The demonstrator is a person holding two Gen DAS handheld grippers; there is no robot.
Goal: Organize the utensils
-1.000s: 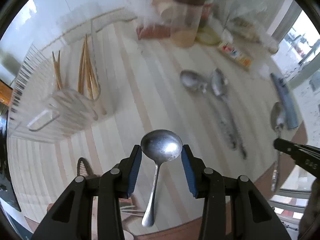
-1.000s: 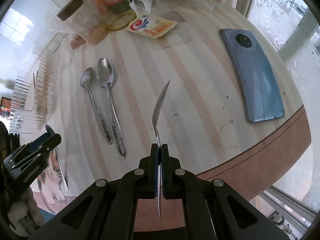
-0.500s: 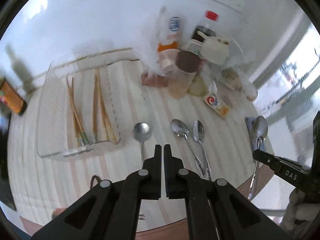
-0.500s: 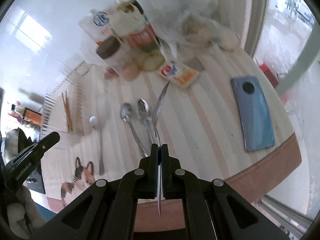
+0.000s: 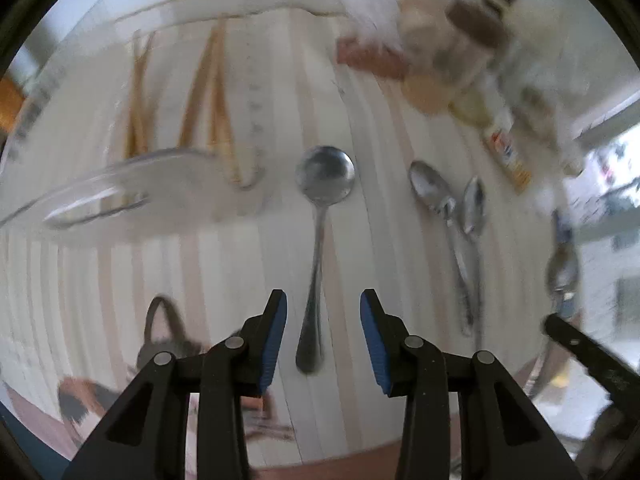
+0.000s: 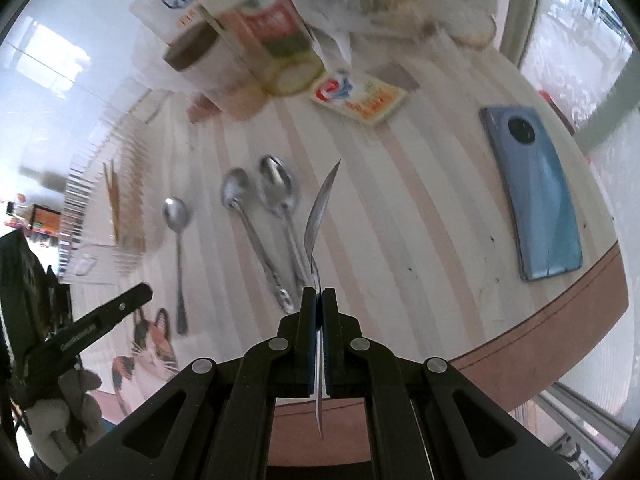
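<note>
Lying flat on the striped table (image 5: 400, 240), the round-bowled spoon (image 5: 320, 216) has its handle end between the left gripper (image 5: 322, 312) pads, whose jaws have just been opening and stand apart, touching nothing. Just left sits the clear tray (image 5: 120, 200) of chopsticks (image 5: 216, 120); two spoons (image 6: 264, 216) lie to the right. The right gripper (image 6: 319, 304) is clamped on an upright spoon (image 6: 320, 204) above open tabletop, with the phone (image 6: 536, 196) near the table's edge.

Left black two-finger gripper (image 5: 322, 316), blue pads: jaws parted, just opened, pointing steeply down. Right black gripper (image 6: 319, 304): jaws clamped together, tilted downward.
</note>
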